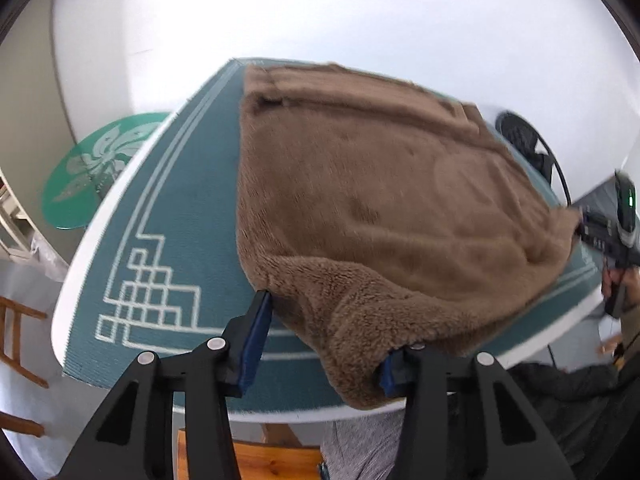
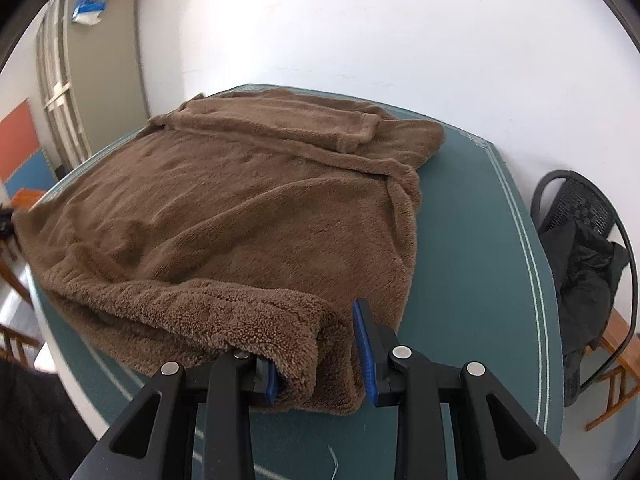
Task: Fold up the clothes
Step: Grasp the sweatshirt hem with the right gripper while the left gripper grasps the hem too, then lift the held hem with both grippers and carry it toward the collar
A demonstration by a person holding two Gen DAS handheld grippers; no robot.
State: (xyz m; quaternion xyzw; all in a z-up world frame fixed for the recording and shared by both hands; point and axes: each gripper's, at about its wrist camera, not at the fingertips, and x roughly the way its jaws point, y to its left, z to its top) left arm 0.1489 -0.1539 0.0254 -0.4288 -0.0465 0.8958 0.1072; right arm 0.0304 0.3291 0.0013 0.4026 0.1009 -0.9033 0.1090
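A brown fleece garment (image 1: 380, 208) lies spread on a teal mat (image 1: 180, 208) on a white table; it also shows in the right wrist view (image 2: 224, 208). Its near hem is turned up, showing curly fleece. My left gripper (image 1: 324, 340) is open, its jaws wide apart around the near left corner of the hem. My right gripper (image 2: 320, 352) is open too, its jaws around the near right corner of the hem, which lies between the blue pads (image 2: 364, 352). The right gripper also shows at the garment's right edge in the left wrist view (image 1: 612, 232).
The teal mat (image 2: 480, 264) has white border lines and covers the table. A black chair (image 2: 584, 248) with dark clothing stands at the right. A green round sign (image 1: 92, 168) leans at the far left. Wooden chair parts (image 1: 16, 344) sit beside the table's near edge.
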